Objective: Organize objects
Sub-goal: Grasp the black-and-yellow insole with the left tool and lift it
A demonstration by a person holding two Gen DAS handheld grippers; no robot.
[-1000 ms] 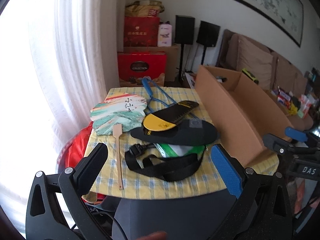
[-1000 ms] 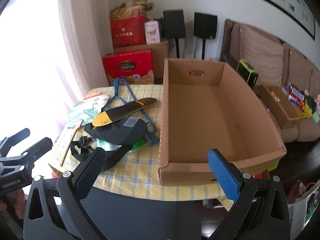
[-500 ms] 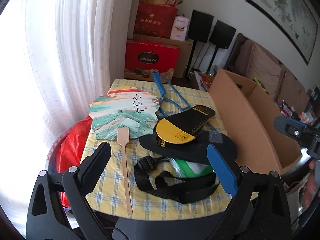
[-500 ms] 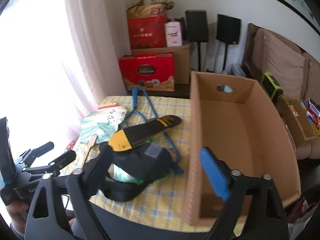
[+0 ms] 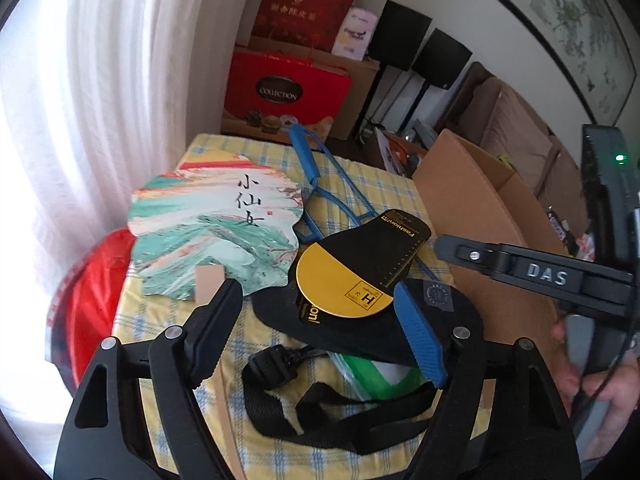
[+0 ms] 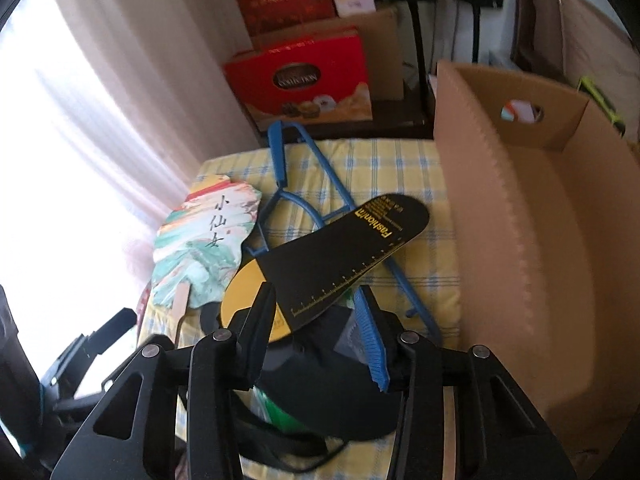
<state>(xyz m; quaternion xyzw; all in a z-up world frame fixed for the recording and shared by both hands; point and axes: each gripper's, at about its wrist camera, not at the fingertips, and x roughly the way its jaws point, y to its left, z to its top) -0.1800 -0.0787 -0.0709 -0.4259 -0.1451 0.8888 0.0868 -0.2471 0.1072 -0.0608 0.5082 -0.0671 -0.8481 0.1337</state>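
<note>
A black and yellow shoe insole (image 5: 360,268) (image 6: 340,264) lies on a black cap (image 5: 380,332) (image 6: 344,392). A painted paper fan (image 5: 216,236) (image 6: 204,248) lies to its left, a blue hanger (image 5: 320,184) (image 6: 304,184) behind, a black strap (image 5: 328,396) and green packet (image 5: 380,376) in front. An open cardboard box (image 5: 480,208) (image 6: 520,240) stands on the right. My left gripper (image 5: 316,320) is open above the strap. My right gripper (image 6: 316,328) is open with its fingers either side of the insole's yellow heel.
The yellow checked tablecloth (image 5: 160,360) (image 6: 380,168) covers a small table. Red gift boxes (image 5: 288,92) (image 6: 300,76) and speakers (image 5: 404,40) stand behind it. A white curtain (image 5: 100,80) hangs at the left. A sofa (image 5: 520,128) is at the right. A red bag (image 5: 92,300) lies below the table's left edge.
Both grippers have moved forward and down toward the pile. The right gripper has narrowed and now straddles the insole. It now shows in the left wrist view at the right.
</note>
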